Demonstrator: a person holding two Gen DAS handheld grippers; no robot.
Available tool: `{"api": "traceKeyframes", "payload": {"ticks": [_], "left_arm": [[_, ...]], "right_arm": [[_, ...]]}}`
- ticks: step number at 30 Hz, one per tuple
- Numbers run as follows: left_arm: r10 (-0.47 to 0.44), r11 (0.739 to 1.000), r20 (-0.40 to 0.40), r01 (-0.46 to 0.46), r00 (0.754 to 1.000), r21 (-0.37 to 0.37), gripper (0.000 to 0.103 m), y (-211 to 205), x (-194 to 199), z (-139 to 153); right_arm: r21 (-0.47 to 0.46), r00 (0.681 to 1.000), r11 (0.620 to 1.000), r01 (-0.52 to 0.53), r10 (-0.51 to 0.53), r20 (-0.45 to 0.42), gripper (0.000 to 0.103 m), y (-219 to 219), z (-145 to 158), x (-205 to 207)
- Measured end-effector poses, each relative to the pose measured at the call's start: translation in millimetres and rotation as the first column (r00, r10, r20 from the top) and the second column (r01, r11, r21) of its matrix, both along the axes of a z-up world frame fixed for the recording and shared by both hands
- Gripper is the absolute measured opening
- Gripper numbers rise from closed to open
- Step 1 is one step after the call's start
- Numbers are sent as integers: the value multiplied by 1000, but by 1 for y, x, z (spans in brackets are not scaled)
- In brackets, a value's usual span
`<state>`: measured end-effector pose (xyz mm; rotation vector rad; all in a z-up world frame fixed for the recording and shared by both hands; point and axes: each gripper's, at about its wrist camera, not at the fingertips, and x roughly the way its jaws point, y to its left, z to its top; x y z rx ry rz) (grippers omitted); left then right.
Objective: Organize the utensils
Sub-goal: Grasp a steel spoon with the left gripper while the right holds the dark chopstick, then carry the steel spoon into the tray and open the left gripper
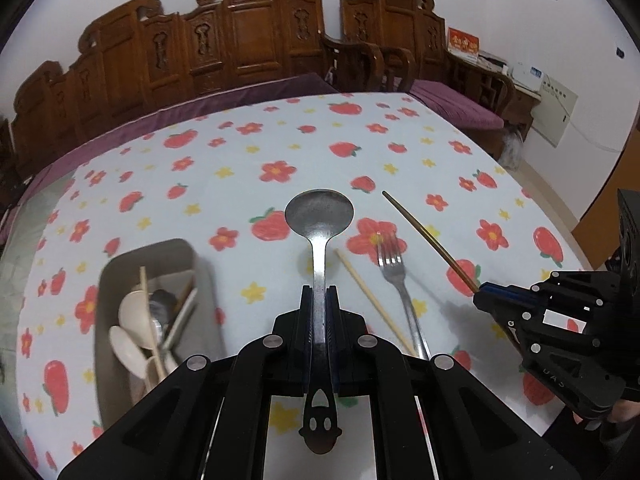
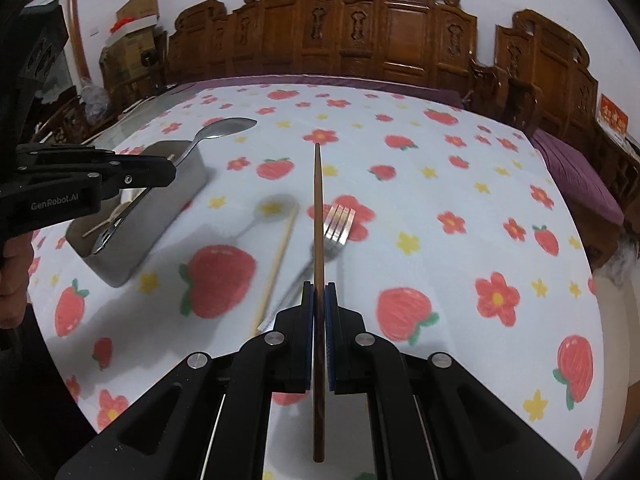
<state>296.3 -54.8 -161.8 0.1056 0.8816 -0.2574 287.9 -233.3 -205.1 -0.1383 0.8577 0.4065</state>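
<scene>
My left gripper (image 1: 319,290) is shut on the handle of a metal spoon (image 1: 319,216), whose bowl points away over the cloth; the same spoon (image 2: 224,127) shows above the tray in the right wrist view, in the left gripper (image 2: 173,168). My right gripper (image 2: 319,286) is shut on a dark brown chopstick (image 2: 317,208) that points forward; from the left wrist view the right gripper (image 1: 480,294) holds this chopstick (image 1: 424,232) off the table. A grey utensil tray (image 1: 116,272) (image 2: 176,204) with pale spoons and chopsticks sits at the left. A metal fork (image 1: 394,268) (image 2: 338,224) and a light wooden chopstick (image 1: 372,300) (image 2: 280,248) lie on the cloth.
The table carries a white cloth (image 1: 280,136) printed with red flowers and strawberries. Carved wooden chairs (image 1: 240,32) with purple cushions line the far edge. A person's hand (image 2: 12,280) shows at the left border. Boxes (image 2: 136,12) stand at the back left.
</scene>
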Motion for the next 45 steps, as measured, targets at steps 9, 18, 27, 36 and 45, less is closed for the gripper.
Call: {"api": "traceKeyframes", "payload": {"ticks": [9,18,27,36,45], "left_arm": [[53,999,22,-53,998,-9,6,50,-8,12],[115,993,14,-115,993,-10,6,102,-14,7],[186,983,-42,-185,982,10,6,145,-6,-16],[214,977,-94,-214,972,15,6,155,5,-45],[214,976,-140,-217,967,-4,6,157,21,-59]], "right_arm": [[-11,998,999,-50,51,35,6,41,23,-5],[-3,997,998,-67,67,40,6,75,33,-4],[4,997,998,-67,67,34,6,106,36,0],[-4,995,995,-98,98,37,6,124,37,-6],[-3,992,993,-120,120,38,6,131,39,-11]]}}
